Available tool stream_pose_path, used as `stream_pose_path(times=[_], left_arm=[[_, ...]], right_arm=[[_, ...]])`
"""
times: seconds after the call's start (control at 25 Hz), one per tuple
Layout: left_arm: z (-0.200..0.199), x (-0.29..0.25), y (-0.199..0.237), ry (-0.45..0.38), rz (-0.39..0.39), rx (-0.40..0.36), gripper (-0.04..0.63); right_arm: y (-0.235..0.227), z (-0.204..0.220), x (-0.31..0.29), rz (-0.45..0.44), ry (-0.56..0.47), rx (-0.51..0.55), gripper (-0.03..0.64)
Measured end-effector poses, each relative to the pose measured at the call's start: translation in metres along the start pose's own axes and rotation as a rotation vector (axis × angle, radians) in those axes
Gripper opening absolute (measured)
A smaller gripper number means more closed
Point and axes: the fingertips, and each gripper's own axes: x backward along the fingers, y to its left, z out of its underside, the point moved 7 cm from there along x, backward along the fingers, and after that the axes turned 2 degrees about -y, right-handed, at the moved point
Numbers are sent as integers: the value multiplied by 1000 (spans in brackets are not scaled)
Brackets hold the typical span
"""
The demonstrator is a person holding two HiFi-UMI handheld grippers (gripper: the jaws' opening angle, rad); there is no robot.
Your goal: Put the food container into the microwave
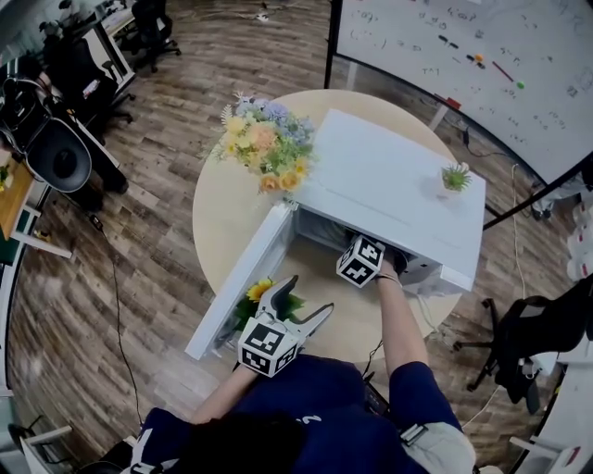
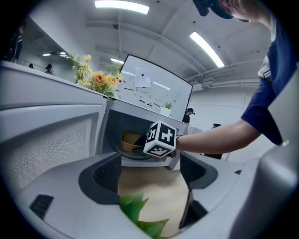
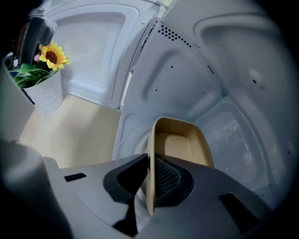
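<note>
A wood-plank floor [image 1: 185, 120] is spreading under a round beige table [image 1: 218, 236]. A whiteboard [image 1: 435, 46] on a dark stand is standing just behind it. Black office chairs [image 1: 153, 32] are sitting by desks at the far left, and another chair [image 1: 537, 338] is sitting at the right. Long ceiling lights [image 2: 122, 6] are glowing overhead.

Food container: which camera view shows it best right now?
Right gripper view: the food container fills the centre, its wall clamped in the right tool inside the microwave. The left gripper view shows only a sliver; the head view hides it.
</note>
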Motion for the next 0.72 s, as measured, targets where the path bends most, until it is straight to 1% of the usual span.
stream_pose_path(times=[0.08,0.12,0.2,0.28,0.4,0.44,0.52,0.6,0.64,0.72], left_arm=[[0,-1,0,2,-5,0,390],[0,-1,0,3,-5,2,390],[-1,-1,0,3,-5,4,390],[-1,-1,1,-2,-7,5,390],[0,-1,1,-7,-8,3,390],[0,-1,1,-8,-8,2,390],[0,-1,0,-12,-6,2,390],[0,1,0,-15,-6,2,390],[1,3,-1,-13,-6,-1,390],[0,6,-2,-14,-4,-10,390]], right_arm=[[-1,-1,0,4,-4,-10,71],[-1,-1,-1,2,-5,-13,108],[-2,-1,-1,9,-4,-13,134],[-5,-2,2,38,-11,-10,172],[-7,-3,6,96,-36,-21,274],[-7,-3,8,112,-47,-32,284],[-6,-5,15,127,-74,-80,307],[-3,-7,24,114,-117,-166,323],[-1,-9,30,109,-141,-202,342],[3,-12,42,116,-176,-240,348]])
